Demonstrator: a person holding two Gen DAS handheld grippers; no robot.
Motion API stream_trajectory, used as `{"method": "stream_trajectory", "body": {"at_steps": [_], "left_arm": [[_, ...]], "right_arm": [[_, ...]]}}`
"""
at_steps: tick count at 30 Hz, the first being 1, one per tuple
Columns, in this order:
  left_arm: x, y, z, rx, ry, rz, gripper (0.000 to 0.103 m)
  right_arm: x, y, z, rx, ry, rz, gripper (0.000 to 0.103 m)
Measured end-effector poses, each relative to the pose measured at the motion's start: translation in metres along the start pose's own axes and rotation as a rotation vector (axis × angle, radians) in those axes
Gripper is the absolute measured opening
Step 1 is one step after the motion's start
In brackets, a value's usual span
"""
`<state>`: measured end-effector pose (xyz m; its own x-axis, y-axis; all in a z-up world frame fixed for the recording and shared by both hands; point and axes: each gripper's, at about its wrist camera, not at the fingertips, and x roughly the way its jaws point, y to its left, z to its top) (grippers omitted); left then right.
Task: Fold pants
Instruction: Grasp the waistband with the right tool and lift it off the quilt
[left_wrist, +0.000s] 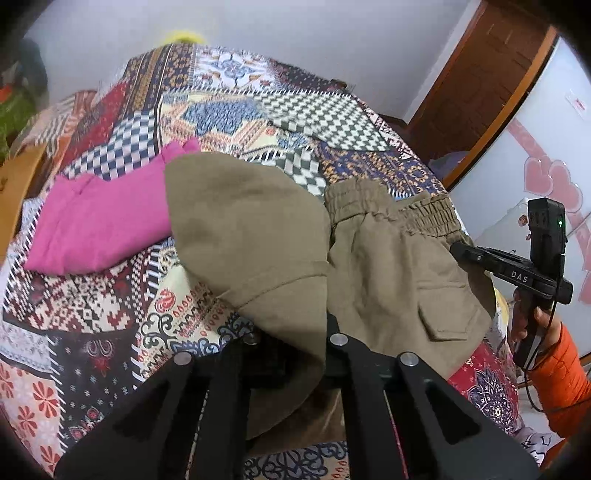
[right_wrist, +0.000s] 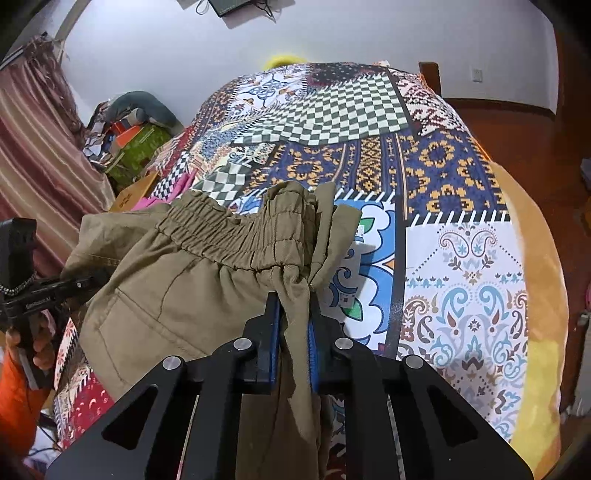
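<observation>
Even indoor light, fisheye warp, edges prob. blurred.

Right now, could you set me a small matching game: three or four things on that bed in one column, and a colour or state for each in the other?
Things:
1. pants
2. folded garment
3. right gripper
4. bedspread

Descriptions:
A. pink, lying beside the pants
B. patchwork of many patterns
C. khaki, elastic waistband
D. jaws clamped on a bunch of khaki cloth

Pairs: 1-C, 2-A, 3-D, 4-B
</observation>
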<state>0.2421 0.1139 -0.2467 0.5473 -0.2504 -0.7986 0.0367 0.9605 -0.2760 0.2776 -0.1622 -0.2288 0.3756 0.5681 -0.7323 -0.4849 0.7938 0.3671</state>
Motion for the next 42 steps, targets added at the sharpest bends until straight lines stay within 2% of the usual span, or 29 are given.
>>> {"method": "stream_trajectory", "body": {"at_steps": [16,25,34,42], "left_arm": [[-0.043,-0.02,0.01,0.034,-0.102,-0.005,0.005],[-0.077,-0.016,0.018,0.045,-0.181,0.018,0.005],[-0.107,0.006,0.026,0.034,-0.25,0.052,0.005],[-0.122,0.04,0.029,0.002,-0.287,0.064,0.005]], "right_arm": [[-0.029,0.028,0.018,-0.059,-0.078,0.012,0.009],[-0.044,0.051,0.034,-0.119,-0.132,0.021,0.009],[-0.043,0.081,0.058,-0.198,-0.169,0.035,0.009],[-0.023,0.116,0.076,-0.267,-0.169,0.043,0.009]]}}
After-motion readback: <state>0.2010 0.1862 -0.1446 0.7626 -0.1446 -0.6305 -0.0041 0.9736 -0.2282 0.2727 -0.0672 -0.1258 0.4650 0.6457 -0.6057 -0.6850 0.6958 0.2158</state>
